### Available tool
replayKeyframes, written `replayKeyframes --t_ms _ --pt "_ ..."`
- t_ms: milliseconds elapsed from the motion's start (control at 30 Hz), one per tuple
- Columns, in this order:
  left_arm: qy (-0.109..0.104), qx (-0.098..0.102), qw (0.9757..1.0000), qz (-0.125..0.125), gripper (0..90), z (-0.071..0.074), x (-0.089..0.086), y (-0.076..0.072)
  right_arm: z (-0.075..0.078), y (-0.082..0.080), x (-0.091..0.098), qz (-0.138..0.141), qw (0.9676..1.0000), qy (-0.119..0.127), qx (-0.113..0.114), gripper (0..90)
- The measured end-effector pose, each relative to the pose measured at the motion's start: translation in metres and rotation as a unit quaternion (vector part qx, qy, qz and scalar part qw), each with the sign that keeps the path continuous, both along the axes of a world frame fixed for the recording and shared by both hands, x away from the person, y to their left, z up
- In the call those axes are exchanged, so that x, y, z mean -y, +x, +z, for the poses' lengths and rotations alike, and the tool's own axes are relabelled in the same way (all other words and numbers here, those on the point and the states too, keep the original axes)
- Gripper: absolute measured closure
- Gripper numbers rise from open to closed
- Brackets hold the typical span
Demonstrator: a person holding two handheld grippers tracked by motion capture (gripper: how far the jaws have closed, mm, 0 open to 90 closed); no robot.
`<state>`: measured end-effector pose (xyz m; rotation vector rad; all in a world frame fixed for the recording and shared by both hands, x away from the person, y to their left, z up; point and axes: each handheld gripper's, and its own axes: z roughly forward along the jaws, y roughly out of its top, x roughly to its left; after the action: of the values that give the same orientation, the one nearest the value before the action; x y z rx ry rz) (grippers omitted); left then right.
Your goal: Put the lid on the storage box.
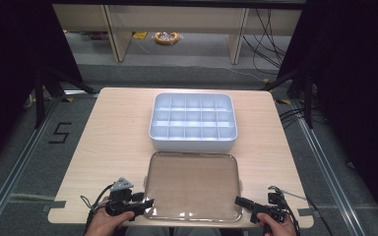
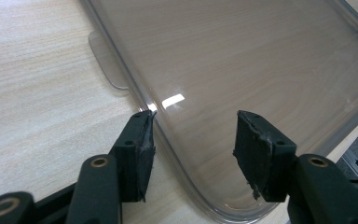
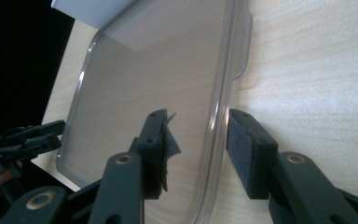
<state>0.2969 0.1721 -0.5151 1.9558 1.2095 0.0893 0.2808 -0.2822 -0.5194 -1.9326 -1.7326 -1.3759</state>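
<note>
Pale wood worktop (image 1: 113, 137) stands on grey floor, carrying a white divided box (image 1: 193, 122) at the far side and a clear lid (image 1: 193, 186) lying flat just in front of it. In the high view, the left tool (image 1: 147, 202) sits at the lid's near-left corner and the right tool (image 1: 240, 201) at its near-right corner.

Left gripper view: the left tool (image 2: 193, 135) is part open and straddles the lid (image 2: 242, 70) rim; neither pad grips.

Right gripper view: the right tool (image 3: 196, 140) is narrow, its jaws on either side of the lid (image 3: 149, 79) edge, with contact not confirmed.

For a sound lift, seat both rims deep between the pads, close evenly, then raise both corners level.
</note>
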Motion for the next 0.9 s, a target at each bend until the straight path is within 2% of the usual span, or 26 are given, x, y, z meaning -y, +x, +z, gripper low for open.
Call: replayKeyframes --t_ms 67,100,133,167,200,233,300,333,367,400,433,467,500,600,667,700,733,767,800,833,867,900 --pt "0.002 0.004 1.0000 -0.006 47.2 0.000 -0.001 0.000 0.000 0.000 -0.001 -0.006 0.9999 0.014 -0.006 63.4" --pt "-0.007 0.001 1.0000 -0.004 47.5 0.000 0.001 -0.001 -0.001 -0.001 -0.002 0.004 0.9998 0.015 -0.013 67.4" --pt "-0.007 0.001 1.0000 -0.004 47.7 0.000 0.001 -0.001 -0.001 -0.001 -0.003 0.009 0.9998 0.015 -0.004 67.7" --pt "-0.010 0.002 0.9999 -0.004 47.7 0.000 0.002 -0.001 0.000 -0.001 -0.003 0.009 0.9999 0.002 0.007 67.5" --pt "0.000 0.002 0.9999 -0.012 47.7 0.001 0.001 -0.001 0.000 -0.001 -0.003 0.009 0.9999 0.002 0.007 67.5" --pt "0.004 0.004 0.9998 -0.019 47.5 0.001 0.000 -0.001 0.005 -0.001 -0.004 0.012 0.9997 -0.008 0.022 67.5" --pt "0.000 0.003 0.9999 -0.017 45.6 0.000 0.001 0.000 0.006 -0.002 -0.004 0.019 0.9988 -0.019 0.041 67.1" --pt "-0.004 0.000 0.9999 -0.017 45.6 0.000 0.001 -0.001 0.006 -0.002 -0.004 0.019 0.9988 -0.019 0.041 67.1" --pt "-0.014 -0.001 0.9998 -0.011 42.0 0.000 0.002 0.000 0.009 -0.004 -0.005 0.030 0.9962 -0.044 0.069 66.4" --pt "-0.018 -0.002 0.9998 -0.010 42.0 0.000 0.002 0.000 0.009 -0.004 -0.005 0.030 0.9962 -0.044 0.069 66.4" --pt "-0.014 -0.003 0.9997 -0.017 39.8 0.000 0.001 0.000 0.017 -0.008 -0.006 0.038 0.9942 -0.046 0.089 66.3" --pt "-0.014 -0.003 0.9997 -0.017 38.8 0.000 0.001 0.000 0.017 -0.008 -0.006 0.038 0.9942 -0.046 0.089 66.3" --pt "-0.026 -0.008 0.9996 -0.005 37.3 0.000 0.003 -0.001 0.022 -0.010 -0.007 0.052 0.9885 -0.061 0.129 66.2" --pt "-0.030 -0.013 0.9994 -0.003 33.5 0.000 0.000 0.002 0.028 -0.014 -0.009 0.067 0.9794 -0.077 0.174 66.1" --pt "-0.047 -0.019 0.9987 0.008 33.5 -0.001 -0.001 0.003 0.031 -0.017 -0.011 0.069 0.9801 -0.077 0.170 66.0" --pt "-0.057 -0.027 0.9979 0.014 33.6 -0.001 -0.003 0.004 0.032 -0.017 -0.010 0.076 0.9772 -0.084 0.180 66.0" --pt "-0.063 -0.030 0.9973 0.019 33.6 -0.001 -0.003 0.004 0.032 -0.017 -0.010 0.079 0.9762 -0.079 0.186 66.0" --pt "-0.064 -0.029 0.9972 0.023 33.5 -0.002 -0.004 0.005 0.033 -0.018 -0.010 0.080 0.9754 -0.087 0.186 66.0" --pt "-0.063 -0.028 0.9973 0.024 33.2 -0.002 -0.004 0.006 0.034 -0.020 -0.012 0.080 0.9791 -0.073 0.172 66.0" --pt "-0.065 -0.029 0.9972 0.025 33.1 -0.002 -0.004 0.006 0.032 -0.018 -0.010 0.091 0.9718 -0.091 0.198 66.1" --pt "-0.068 -0.030 0.9968 0.028 33.2 -0.002 -0.004 0.006 0.033 -0.019 -0.012 0.092 0.9734 -0.083 0.192 66.4" --pt "-0.069 -0.031 0.9968 0.028 33.1 -0.002 -0.004 0.007 0.033 -0.019 -0.012 0.099 0.9717 -0.086 0.196 66.7"
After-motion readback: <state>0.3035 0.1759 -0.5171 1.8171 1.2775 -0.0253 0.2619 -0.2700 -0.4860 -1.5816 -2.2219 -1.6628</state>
